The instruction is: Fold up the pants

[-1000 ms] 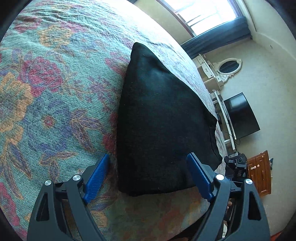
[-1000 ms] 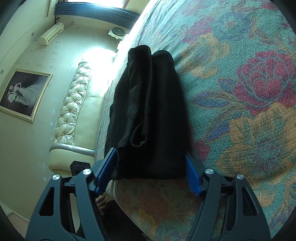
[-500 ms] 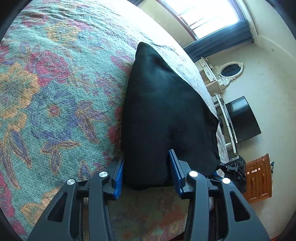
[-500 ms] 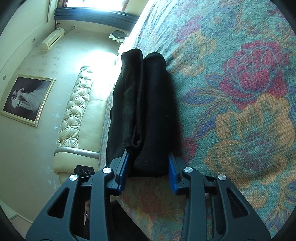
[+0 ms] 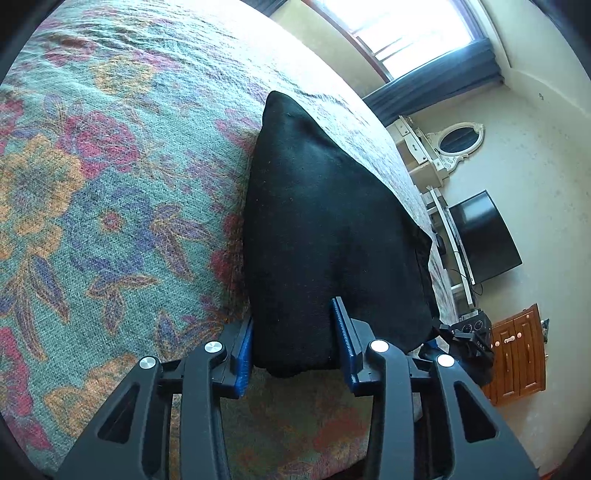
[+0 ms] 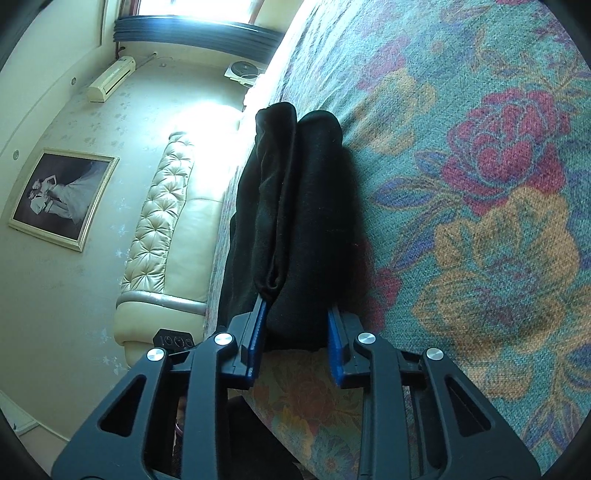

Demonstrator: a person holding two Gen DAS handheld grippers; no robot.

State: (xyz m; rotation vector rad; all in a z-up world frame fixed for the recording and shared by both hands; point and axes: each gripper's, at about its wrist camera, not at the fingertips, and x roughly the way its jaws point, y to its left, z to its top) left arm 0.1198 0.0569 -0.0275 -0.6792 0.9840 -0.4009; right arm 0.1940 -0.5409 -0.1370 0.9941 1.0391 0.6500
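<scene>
Right now I have the black pants [image 5: 332, 229] lying folded into a thick bundle on the floral bedspread [image 5: 110, 206], near the edge of the bed. Through the right wrist camera the same pants [image 6: 303, 221] show as stacked rolls of dark cloth running away from me along the bedspread [image 6: 480, 221].

My left gripper [image 5: 293, 339] has just been closing, and its blue pads now press the near end of the bundle from both sides, the cloth bulging between them. My right gripper [image 6: 291, 332] has also just been narrowing and pinches the near end on its side; the left pad seems to sit between two layers, though the dark fabric makes that hard to read.

Beyond the bed, the left view takes in a window [image 5: 413, 29] with a dark curtain, an oval mirror [image 5: 460, 138], a television [image 5: 484, 236] and a wooden cabinet [image 5: 517, 350]. The right view shows a tufted cream sofa [image 6: 162, 229] and a framed picture [image 6: 62, 195].
</scene>
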